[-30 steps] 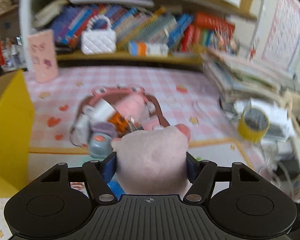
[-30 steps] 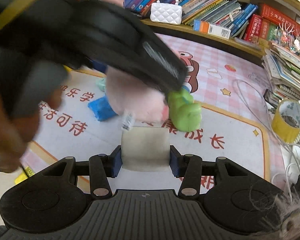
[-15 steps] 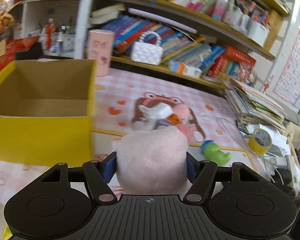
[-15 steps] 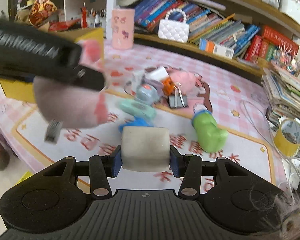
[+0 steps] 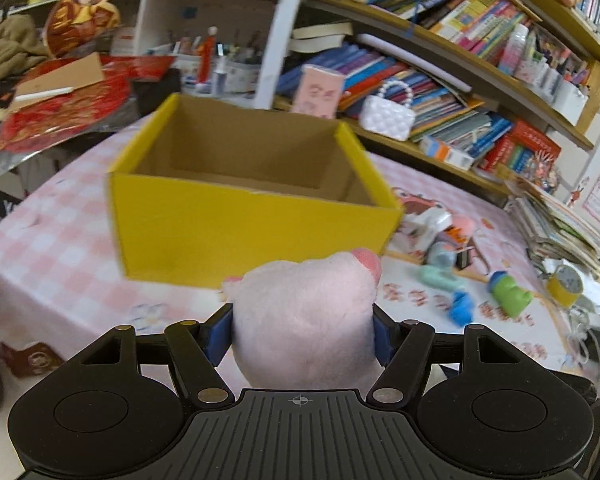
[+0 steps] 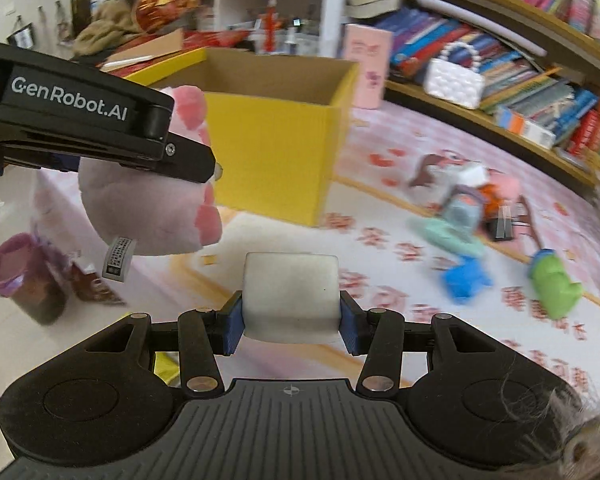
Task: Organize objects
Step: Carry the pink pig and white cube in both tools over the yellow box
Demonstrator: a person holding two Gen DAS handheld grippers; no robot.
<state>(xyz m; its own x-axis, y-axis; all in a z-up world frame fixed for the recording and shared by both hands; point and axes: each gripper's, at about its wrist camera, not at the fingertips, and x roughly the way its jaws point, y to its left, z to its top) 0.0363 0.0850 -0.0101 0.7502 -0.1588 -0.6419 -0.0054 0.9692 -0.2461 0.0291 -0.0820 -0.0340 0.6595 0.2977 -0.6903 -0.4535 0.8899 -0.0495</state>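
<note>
My left gripper (image 5: 302, 330) is shut on a pale pink plush toy (image 5: 306, 316), held above the table just in front of an open yellow cardboard box (image 5: 244, 216). In the right wrist view that plush toy (image 6: 152, 212) hangs at the left with a label dangling, clamped by the left gripper's black fingers (image 6: 112, 136), near the yellow box (image 6: 276, 152). My right gripper (image 6: 291, 320) is shut on a white rounded block (image 6: 291, 294), above the patterned mat and right of the plush. The box's inside looks bare where it shows.
Loose toys lie on the pink checked mat (image 5: 440, 184) right of the box: a green toy (image 5: 510, 290), a blue piece (image 5: 460, 310), a mint piece (image 5: 440, 278) and a small heap (image 5: 440, 232). Bookshelves (image 5: 460, 92) run behind. A tape roll (image 5: 566, 284) sits far right.
Both grippers have swung left, away from the toy heap toward the yellow box, which now fills the middle of both views. Each keeps its grip on its object.
</note>
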